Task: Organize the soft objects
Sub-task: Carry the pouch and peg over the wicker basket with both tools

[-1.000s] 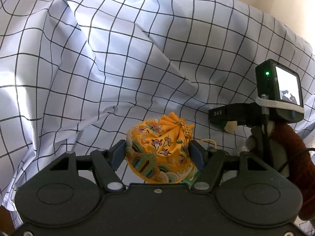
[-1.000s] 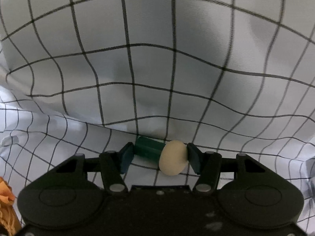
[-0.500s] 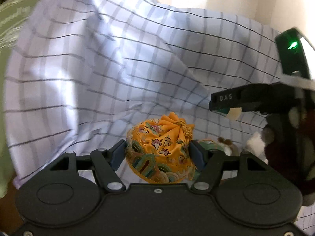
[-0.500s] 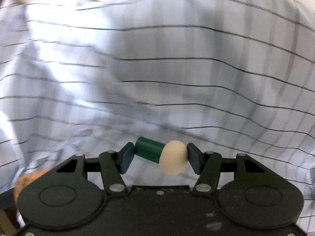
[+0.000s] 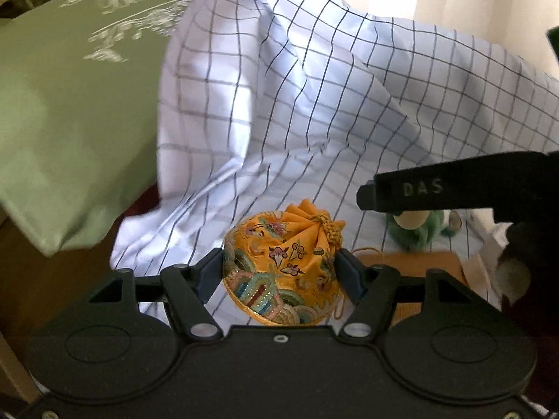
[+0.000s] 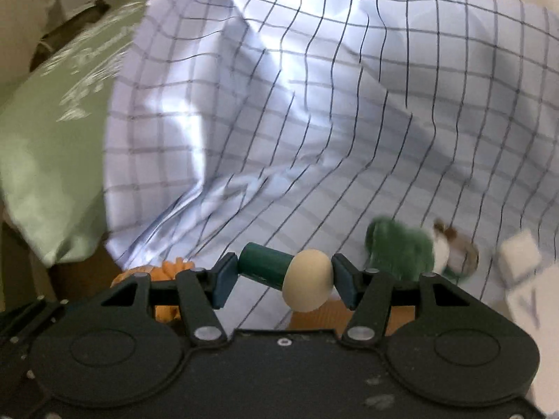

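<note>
The left tongs [image 5: 279, 276] are pinched on an embroidered orange pouch [image 5: 281, 272], which is held above a white checked cloth [image 5: 314, 111]. The right tongs [image 6: 281, 274] are clamped on a wooden peg [image 6: 284, 274] with a green stem and a cream head, gripped end to end. A green fuzzy toy [image 6: 398, 248] lies on the cloth to the right, and a green printed cushion [image 5: 70, 104] is seen at the left.

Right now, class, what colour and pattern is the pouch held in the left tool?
The pouch is orange-yellow with embroidered flowers and multicoloured wave bands, clearest in the left wrist view.
</note>
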A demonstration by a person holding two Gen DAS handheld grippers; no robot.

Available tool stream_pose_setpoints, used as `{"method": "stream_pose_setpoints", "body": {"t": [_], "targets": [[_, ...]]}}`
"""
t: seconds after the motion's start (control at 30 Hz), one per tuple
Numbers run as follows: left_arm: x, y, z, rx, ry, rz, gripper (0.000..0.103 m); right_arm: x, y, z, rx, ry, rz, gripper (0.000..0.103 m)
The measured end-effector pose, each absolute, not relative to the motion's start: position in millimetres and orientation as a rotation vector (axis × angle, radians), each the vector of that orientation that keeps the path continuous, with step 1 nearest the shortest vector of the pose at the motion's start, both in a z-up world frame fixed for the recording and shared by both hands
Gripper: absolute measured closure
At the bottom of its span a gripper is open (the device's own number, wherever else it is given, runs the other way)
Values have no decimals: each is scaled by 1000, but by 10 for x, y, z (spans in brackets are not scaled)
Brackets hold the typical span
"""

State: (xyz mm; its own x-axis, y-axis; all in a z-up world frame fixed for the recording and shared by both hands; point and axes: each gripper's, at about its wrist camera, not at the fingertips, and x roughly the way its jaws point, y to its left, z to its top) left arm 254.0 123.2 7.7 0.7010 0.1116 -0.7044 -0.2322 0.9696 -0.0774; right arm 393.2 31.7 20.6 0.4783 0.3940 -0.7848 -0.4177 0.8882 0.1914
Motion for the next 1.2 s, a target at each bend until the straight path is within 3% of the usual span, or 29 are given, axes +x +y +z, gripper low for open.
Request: {"method": "stream_pose_setpoints", "body": {"t": [0.37,0.77,1.2], "targets": [[1569,936,129,-166,801,111,39,2509,-344,302,68,930,434,45],[1001,473,172,-145,790,-40,39,1006,-1243,442,263,780,119,45],[660,26,-54,-119,837,-157,39,210,-1502,529,290,655,-84,44]]}}
